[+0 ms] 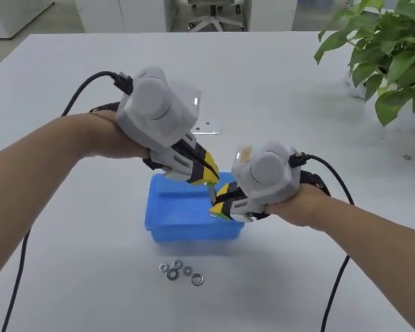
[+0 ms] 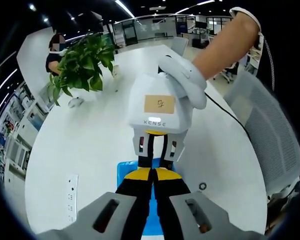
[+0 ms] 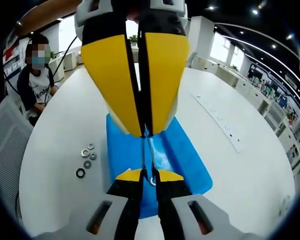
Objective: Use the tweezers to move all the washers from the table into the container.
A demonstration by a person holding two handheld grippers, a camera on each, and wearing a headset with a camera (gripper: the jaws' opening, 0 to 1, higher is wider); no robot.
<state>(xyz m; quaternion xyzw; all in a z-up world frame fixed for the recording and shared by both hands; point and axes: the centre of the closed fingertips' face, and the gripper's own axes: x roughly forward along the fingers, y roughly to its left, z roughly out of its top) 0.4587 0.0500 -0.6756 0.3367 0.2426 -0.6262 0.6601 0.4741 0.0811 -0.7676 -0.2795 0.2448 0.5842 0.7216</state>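
Over the blue plastic container [image 1: 194, 232], the left hand-held gripper [image 1: 209, 177] clamps thin metal tweezers [image 3: 146, 150]. The right hand-held gripper [image 3: 150, 176], narrow, squeezes their tips, apparently to hold a washer. Loose silver washers [image 1: 180, 270] wait near the container on the white desk [image 1: 297, 90].

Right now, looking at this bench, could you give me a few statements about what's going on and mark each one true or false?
1. The box is blue. True.
2. Every washer is already in the box. False: several washers lie on the table just in front of it.
3. The left gripper and the right gripper meet tip to tip above the box. True.
4. The plant stands inside the box. False: it stands on the table, well away from the box.
5. Thin tweezers run between the two grippers' tips. True.
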